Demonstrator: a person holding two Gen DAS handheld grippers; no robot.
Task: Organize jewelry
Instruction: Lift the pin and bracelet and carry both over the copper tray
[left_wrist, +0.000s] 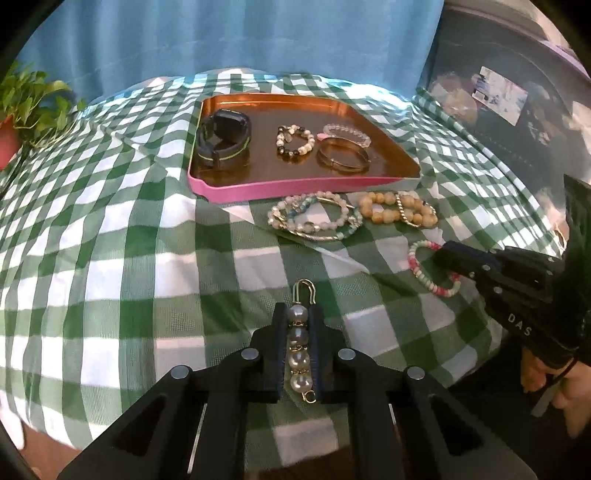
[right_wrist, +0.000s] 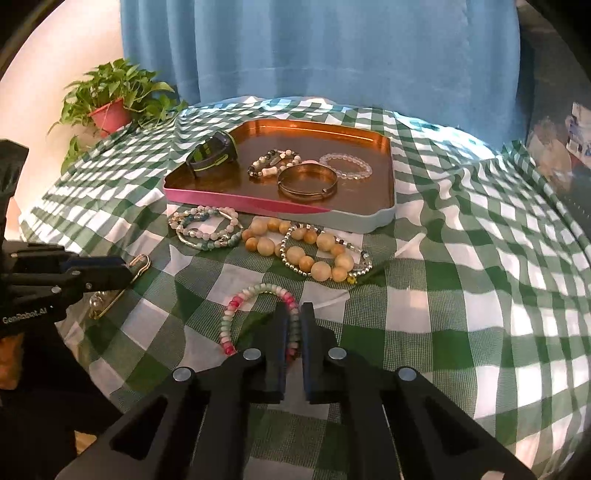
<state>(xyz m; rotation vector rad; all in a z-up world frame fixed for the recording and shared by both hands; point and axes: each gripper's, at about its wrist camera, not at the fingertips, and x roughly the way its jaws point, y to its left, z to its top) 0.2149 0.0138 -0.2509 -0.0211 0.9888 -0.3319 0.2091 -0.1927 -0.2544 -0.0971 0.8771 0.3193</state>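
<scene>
While clamped between left gripper (left_wrist: 299, 317) fingers, pearl pin (left_wrist: 300, 343) sits low over green-check cloth (left_wrist: 129, 240), hook end fwd. R gripper (right_wrist: 293, 317) fingers narrow, pinching pink/white bead bracelet (right_wrist: 236, 306) on cloth. Beyond: pale bead bracelets (right_wrist: 205, 227) & wooden-bead strand (right_wrist: 314, 254), touching, just in front of tray (right_wrist: 384, 218). In tray: watch (left_wrist: 221, 138), dark/white bead bracelet (left_wrist: 295, 142), gold bangle (left_wrist: 343, 157), clear bead bracelet (left_wrist: 349, 133). Potted plant (right_wrist: 110, 107) far left, blue curtain (right_wrist: 314, 48) behind.
</scene>
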